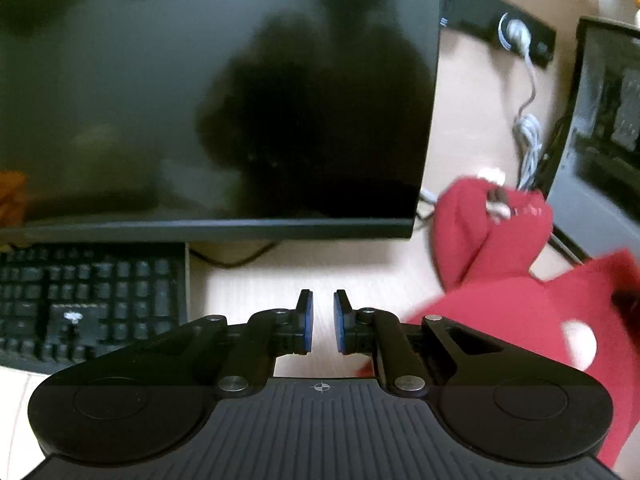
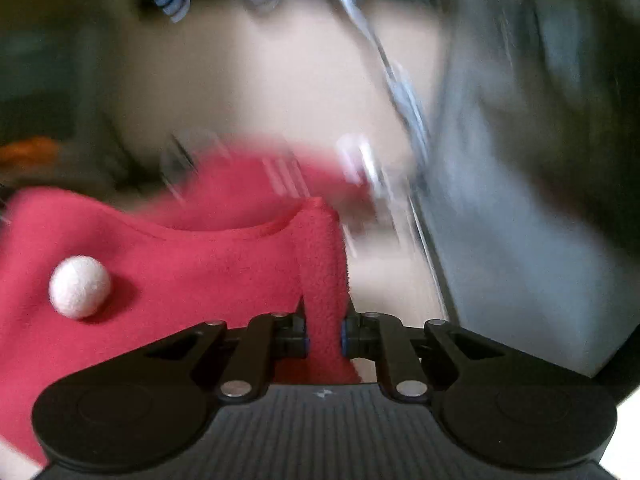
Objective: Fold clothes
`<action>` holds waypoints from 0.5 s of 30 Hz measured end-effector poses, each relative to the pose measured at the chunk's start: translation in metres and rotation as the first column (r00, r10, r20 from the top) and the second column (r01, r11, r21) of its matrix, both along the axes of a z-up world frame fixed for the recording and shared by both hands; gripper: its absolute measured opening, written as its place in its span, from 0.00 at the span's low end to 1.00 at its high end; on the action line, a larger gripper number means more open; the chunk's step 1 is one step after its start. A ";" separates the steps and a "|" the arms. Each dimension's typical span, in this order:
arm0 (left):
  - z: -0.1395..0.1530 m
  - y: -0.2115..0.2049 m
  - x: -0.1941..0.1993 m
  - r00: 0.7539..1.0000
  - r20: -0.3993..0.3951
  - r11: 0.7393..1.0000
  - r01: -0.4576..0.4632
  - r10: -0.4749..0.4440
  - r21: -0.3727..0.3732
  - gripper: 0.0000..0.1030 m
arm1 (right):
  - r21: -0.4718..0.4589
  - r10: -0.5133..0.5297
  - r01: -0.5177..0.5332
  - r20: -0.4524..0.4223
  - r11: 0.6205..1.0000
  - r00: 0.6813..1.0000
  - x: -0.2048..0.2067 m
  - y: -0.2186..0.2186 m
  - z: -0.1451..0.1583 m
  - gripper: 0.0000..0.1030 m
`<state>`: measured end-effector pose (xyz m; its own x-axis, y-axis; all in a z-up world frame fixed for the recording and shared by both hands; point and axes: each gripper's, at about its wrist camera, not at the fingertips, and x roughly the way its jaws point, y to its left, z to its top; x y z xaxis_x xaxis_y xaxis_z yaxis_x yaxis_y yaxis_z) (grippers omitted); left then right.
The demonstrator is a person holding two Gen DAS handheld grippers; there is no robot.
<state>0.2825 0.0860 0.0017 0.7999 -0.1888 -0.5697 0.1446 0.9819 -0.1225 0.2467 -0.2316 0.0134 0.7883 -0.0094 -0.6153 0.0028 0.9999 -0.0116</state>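
A red fleece garment (image 1: 496,280) with a white pompom lies bunched at the right in the left wrist view. My left gripper (image 1: 323,322) is open by a small gap and empty, over the bare desk just left of the garment. In the right wrist view my right gripper (image 2: 324,330) is shut on a fold of the red garment (image 2: 224,256), which hangs to the left with its white pompom (image 2: 80,287) showing. The right wrist view is blurred by motion.
A large dark monitor (image 1: 216,92) stands close ahead of the left gripper. A black keyboard (image 1: 88,300) lies at the left. A white cable (image 1: 528,132) and a power strip (image 1: 500,28) lie at the back right. A dark computer case (image 1: 600,120) stands at the far right.
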 end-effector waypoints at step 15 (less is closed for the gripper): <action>-0.022 -0.016 -0.049 0.968 -0.168 0.947 0.129 -0.185 -0.295 0.70 | -0.034 -0.042 0.043 0.036 0.998 0.998 0.000 0.007 -0.019 0.18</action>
